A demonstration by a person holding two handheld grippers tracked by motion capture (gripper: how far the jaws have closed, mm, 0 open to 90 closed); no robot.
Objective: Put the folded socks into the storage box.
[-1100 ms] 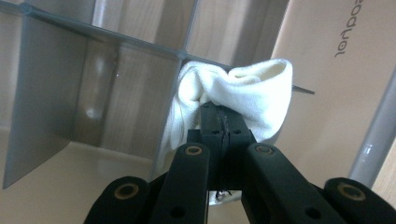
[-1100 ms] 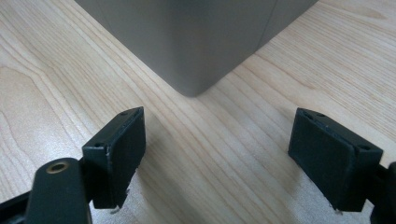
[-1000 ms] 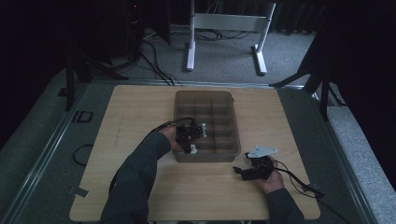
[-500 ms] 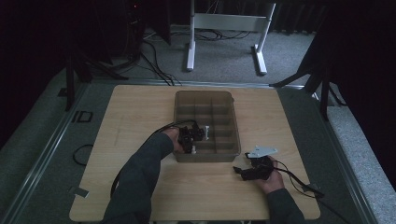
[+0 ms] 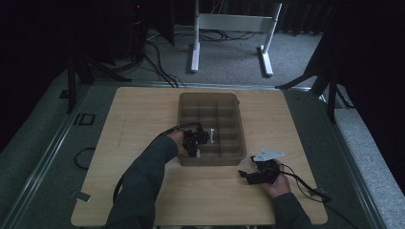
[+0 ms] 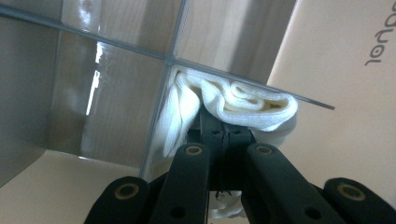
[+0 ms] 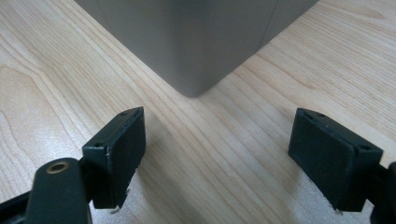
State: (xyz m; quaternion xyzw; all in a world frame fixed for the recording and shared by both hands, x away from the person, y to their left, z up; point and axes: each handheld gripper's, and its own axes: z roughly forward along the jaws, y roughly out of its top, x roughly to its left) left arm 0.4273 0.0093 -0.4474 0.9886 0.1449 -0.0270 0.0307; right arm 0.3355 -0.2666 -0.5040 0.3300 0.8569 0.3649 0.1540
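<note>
The left tool [image 5: 195, 141] sits at the lower left corner of the grey divided tray [image 5: 237, 125], just below the middle of the high view, its jaws pinched together on a rolled white cloth [image 6: 243, 105]; holding it by a fold at the near edge probably lets the person press the roll down into one cell without the jaws fouling the partitions. The right tool [image 5: 258, 174] lies low on the bench [image 5: 143, 109] toward the lower right of that view, jaws standing wide apart with nothing between them, most likely parked clear of the tray so it does not crowd the other hand. The high view gives the layout, yet there the cloth is a small pale speck beside the tool. The left gripper view shows what that hides: the cloth bulges against a thin divider where two partitions cross, near the centre of the frame. The right gripper view adds the tray's rounded outer corner [image 7: 194, 70] at the upper middle, resting on bare wood grain
</note>
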